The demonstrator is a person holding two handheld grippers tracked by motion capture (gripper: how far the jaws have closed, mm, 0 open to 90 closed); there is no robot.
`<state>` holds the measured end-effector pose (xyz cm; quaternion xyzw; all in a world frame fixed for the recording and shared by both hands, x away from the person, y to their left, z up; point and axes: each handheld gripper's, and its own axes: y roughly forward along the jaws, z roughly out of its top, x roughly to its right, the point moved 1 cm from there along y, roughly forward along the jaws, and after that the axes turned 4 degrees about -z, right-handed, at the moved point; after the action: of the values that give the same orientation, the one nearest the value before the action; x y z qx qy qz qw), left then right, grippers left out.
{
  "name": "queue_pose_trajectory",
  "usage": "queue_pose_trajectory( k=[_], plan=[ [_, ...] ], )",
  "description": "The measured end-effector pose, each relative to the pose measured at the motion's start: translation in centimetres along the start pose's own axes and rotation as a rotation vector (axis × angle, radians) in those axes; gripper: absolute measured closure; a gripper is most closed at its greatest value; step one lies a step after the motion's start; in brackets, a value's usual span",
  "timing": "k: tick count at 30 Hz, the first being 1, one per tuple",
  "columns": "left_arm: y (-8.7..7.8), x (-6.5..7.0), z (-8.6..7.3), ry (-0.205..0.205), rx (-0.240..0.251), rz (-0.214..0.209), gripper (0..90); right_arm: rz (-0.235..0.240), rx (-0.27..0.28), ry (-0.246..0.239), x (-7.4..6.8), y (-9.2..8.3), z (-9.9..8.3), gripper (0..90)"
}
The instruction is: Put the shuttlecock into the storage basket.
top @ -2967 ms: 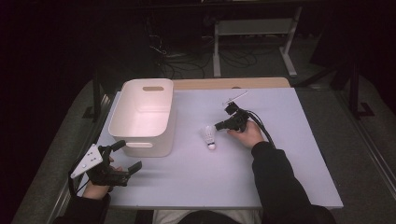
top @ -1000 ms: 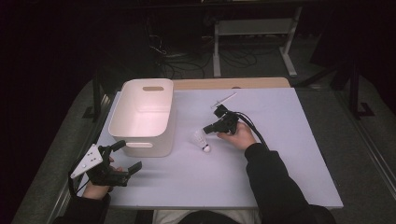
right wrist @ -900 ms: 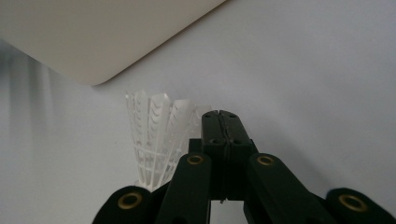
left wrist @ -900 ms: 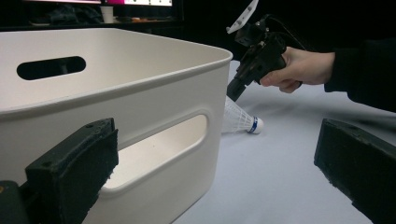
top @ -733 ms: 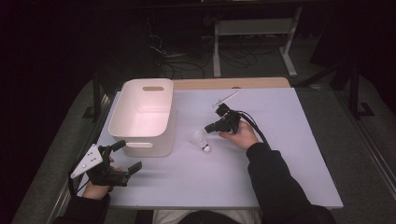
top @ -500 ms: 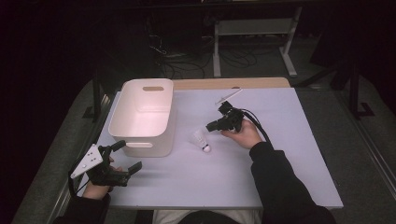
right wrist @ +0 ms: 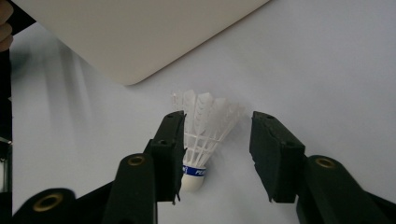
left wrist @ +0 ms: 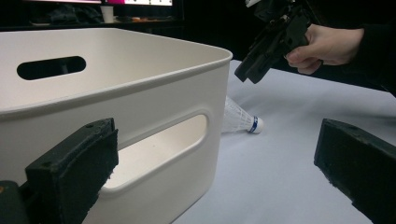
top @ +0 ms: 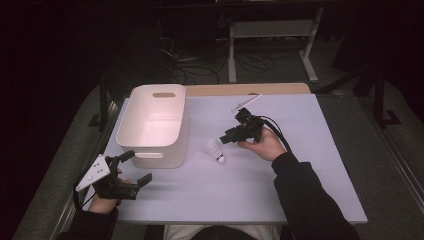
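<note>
The shuttlecock (top: 215,150) lies on its side on the counter (top: 300,190), just beside the white bin (top: 152,125) at its 3 o'clock. My right hand-held gripper (top: 231,136) hangs above it, jaws just opened, holding nothing. My left hand-held gripper (top: 131,167) rests wide open, empty.

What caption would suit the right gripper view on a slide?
Open tongs hang above a white shuttlecock lying on the table beside a white bin.

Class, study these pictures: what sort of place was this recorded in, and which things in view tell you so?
Probably a lab or workshop set up for recording, not a home. A table with a plain pale cover stands in a dark room, loose cables trail over the floor behind it, and a metal frame stand sits beyond.
</note>
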<state>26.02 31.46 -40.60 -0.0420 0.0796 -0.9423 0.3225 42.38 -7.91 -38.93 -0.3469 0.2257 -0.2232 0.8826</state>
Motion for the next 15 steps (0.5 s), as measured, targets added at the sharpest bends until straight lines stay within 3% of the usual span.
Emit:
queue_pose_trajectory(
  k=[7,12,15],
  plan=[
    [-0.01,0.0,0.0,0.001,0.0,0.0,0.0,-0.005,0.001,-0.005,-0.46,-0.13,-0.03,40.3],
    [-0.03,-0.01,0.01,-0.001,0.001,-0.003,0.0,0.006,-0.002,-0.006,-0.76,-0.28,-0.27,22.8],
    [-0.03,-0.01,0.01,-0.001,0.001,-0.003,0.0,0.005,0.0,-0.007,-0.8,-0.29,-0.3,20.5]
  ],
)
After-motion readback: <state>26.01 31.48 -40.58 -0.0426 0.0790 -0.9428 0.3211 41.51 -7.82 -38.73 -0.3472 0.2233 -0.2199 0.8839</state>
